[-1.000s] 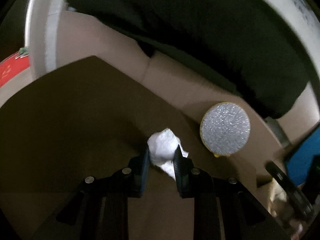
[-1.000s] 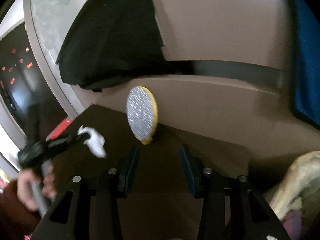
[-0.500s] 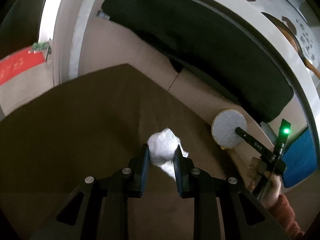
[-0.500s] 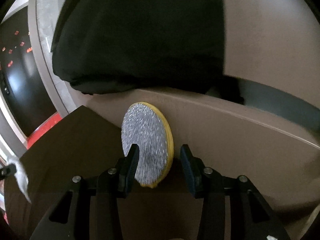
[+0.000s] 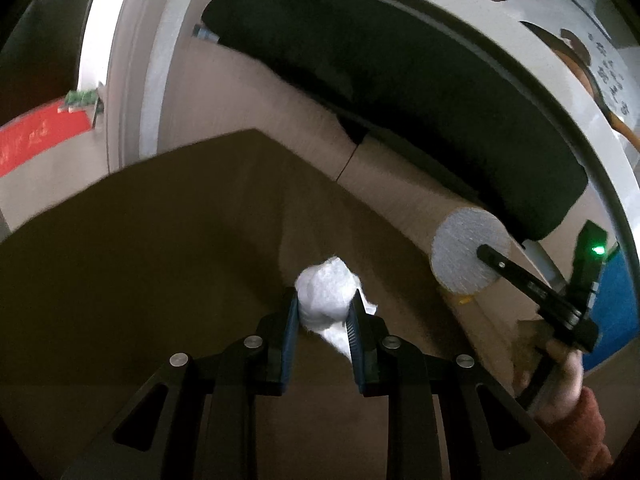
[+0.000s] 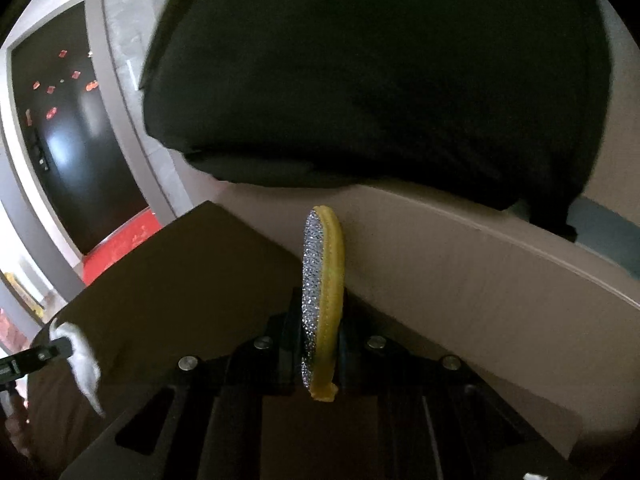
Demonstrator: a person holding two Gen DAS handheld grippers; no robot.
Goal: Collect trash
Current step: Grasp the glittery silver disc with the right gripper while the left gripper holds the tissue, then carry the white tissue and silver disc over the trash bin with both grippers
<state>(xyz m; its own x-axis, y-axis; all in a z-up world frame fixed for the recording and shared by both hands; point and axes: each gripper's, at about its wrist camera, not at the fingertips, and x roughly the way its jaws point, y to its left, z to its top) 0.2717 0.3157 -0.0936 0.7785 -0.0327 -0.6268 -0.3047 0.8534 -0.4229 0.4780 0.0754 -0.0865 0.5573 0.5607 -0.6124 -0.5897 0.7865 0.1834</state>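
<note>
We see a dark brown worktop (image 5: 168, 248) set against a tan sofa (image 5: 248, 96) with a black cushion (image 5: 400, 80), beside what seems a white door frame. The left hand-held gripper (image 5: 324, 312) clamps a crumpled white tissue (image 5: 325, 294) above the worktop. A second ago the right hand-held gripper (image 6: 320, 332) stood open short of the round scouring pad (image 6: 322, 296); now it pinches the pad edge-on.

We see our left gripper (image 5: 323, 322) pinching a crumpled white tissue (image 5: 326, 293) above the brown desk (image 5: 140, 248). Our right gripper (image 5: 486, 254) touches a round scouring pad (image 5: 460, 256).
</note>
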